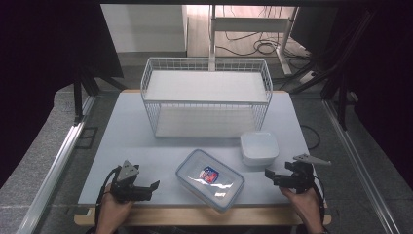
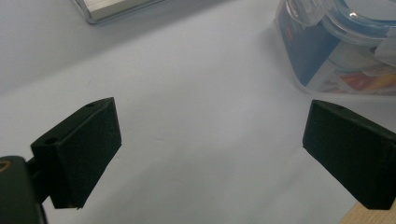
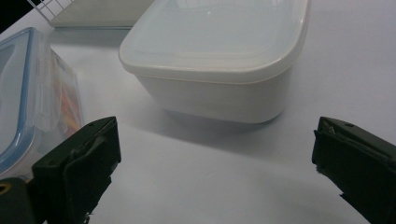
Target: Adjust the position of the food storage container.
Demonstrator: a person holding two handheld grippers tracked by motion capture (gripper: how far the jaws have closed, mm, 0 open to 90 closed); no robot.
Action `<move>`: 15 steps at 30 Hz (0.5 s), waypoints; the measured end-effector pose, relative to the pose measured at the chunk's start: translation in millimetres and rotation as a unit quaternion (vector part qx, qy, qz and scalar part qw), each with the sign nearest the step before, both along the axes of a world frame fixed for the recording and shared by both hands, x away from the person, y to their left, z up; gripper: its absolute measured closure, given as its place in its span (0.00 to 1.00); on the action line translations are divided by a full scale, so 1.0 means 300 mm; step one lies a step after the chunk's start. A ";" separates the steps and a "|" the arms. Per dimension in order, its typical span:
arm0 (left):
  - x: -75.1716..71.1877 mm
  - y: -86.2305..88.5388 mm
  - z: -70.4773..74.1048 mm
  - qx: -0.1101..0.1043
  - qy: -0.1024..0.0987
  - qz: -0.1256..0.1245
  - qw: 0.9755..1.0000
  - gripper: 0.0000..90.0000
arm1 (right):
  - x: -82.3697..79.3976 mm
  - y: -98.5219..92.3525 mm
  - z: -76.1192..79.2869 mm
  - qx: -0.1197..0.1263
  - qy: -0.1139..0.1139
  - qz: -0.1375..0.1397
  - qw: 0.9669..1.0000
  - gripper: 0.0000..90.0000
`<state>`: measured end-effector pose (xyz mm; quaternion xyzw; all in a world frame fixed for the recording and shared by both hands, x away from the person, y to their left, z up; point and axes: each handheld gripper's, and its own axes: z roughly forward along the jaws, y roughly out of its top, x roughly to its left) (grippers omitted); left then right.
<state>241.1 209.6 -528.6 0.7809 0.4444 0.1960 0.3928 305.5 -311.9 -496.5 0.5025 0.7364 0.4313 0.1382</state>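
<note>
Left tongs: the left gripper (image 1: 155,186) sits near the front left corner of the table (image 1: 126,126). Its jaws are wide apart and hold nothing.
Right tongs: the right gripper (image 1: 269,174) sits near the front right corner. Its jaws are wide apart and hold nothing too.
Clear box: the clear box with the blue-rimmed lid (image 1: 210,179) lies near the front edge, between the two grippers, turned a bit crooked.
White tub: the white tub (image 1: 259,147) stands just beside the clear box, toward the right edge, in front of the wire basket (image 1: 206,68).
Danger one: the clear box is close to the front edge. A push from one side alone could slide it off.
Danger two: the box looks smooth. It could slip out of the jaws if they pinch just a corner.
Danger three: the right gripper could bump the white tub as it moves in.
</note>
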 end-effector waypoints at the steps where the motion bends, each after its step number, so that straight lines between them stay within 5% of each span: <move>1: 0.000 0.000 0.000 0.002 -0.001 0.000 1.000 0.05 | -0.002 0.003 0.004 -0.005 -0.004 0.001 1.000 0.03; 15: 0.000 -0.003 -0.006 0.002 -0.007 -0.013 1.000 0.05 | -0.014 0.024 0.020 -0.039 -0.029 0.016 0.999 0.17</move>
